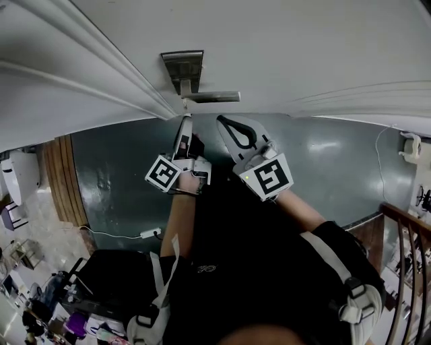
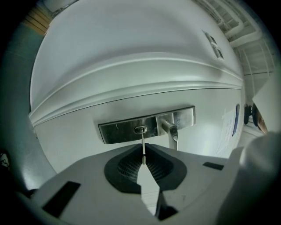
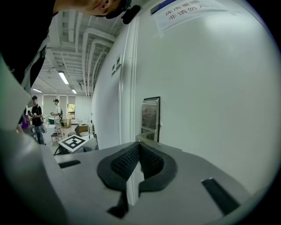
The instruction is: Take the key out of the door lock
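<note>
A steel lock plate (image 1: 182,67) with a lever handle (image 1: 213,97) sits on the white door (image 1: 303,47). In the left gripper view a thin key (image 2: 142,143) sticks out of the keyhole (image 2: 141,129) in the plate (image 2: 123,131). My left gripper (image 2: 143,159) is shut on the key's outer end. Seen from the head view, that left gripper (image 1: 185,120) points at the door just under the handle. My right gripper (image 1: 221,120) hangs beside it, shut with nothing between its pads (image 3: 151,160), and clear of the door.
The lever handle (image 2: 172,131) stands just right of the keyhole. A paper notice (image 3: 184,9) is stuck higher on the door. A white cable and plug strip (image 1: 149,233) lie on the dark floor. A wooden railing (image 1: 404,232) stands at right. People (image 3: 36,117) stand far off.
</note>
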`<state>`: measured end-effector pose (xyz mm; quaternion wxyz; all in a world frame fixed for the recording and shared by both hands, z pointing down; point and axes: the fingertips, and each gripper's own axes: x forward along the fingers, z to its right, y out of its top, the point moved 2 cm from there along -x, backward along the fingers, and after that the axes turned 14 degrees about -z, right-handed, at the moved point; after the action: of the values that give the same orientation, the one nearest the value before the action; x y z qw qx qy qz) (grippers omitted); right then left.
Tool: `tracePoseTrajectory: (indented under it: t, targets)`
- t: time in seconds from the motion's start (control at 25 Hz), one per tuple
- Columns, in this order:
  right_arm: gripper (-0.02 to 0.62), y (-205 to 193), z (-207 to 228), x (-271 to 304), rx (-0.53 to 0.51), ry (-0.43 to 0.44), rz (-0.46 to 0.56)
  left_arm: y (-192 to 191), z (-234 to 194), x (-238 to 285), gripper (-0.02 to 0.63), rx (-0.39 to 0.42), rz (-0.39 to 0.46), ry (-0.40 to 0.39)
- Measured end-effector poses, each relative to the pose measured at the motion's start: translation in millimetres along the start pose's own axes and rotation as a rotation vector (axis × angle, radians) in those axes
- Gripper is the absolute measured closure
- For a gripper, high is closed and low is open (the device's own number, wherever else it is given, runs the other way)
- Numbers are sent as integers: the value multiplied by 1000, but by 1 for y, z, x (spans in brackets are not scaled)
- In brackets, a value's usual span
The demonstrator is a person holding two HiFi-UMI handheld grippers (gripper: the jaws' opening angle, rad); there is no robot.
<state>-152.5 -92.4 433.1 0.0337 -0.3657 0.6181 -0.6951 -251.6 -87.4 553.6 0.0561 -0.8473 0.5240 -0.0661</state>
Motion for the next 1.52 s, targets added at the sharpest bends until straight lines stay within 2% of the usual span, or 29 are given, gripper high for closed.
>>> tracePoseTrajectory:
  t: [0.32, 0.64, 0.72, 1.0, 1.12, 1.36, 1.52]
  targets:
    - [588, -5, 2, -3, -14, 55, 4, -10, -1, -20, 571, 60, 30, 79]
    - [588, -9, 17, -23, -43, 133, 14, -29, 18, -33, 571, 163, 121, 138]
    - [588, -12, 22, -27, -52, 153, 15, -36, 21, -36, 571, 185, 139, 177]
    - [588, -30, 41, -42, -61, 189, 0, -63, 36, -35, 571, 321, 159, 255]
    - [588, -41, 47, -47, -72, 202, -15, -76, 41, -35, 571, 412, 142, 321]
    - [588, -68, 52, -49, -70, 237, -48, -95, 49, -37, 571, 595, 119, 505]
    - [588, -80, 47, -47, -78, 274, -65, -103, 55, -46, 571, 672, 128, 596]
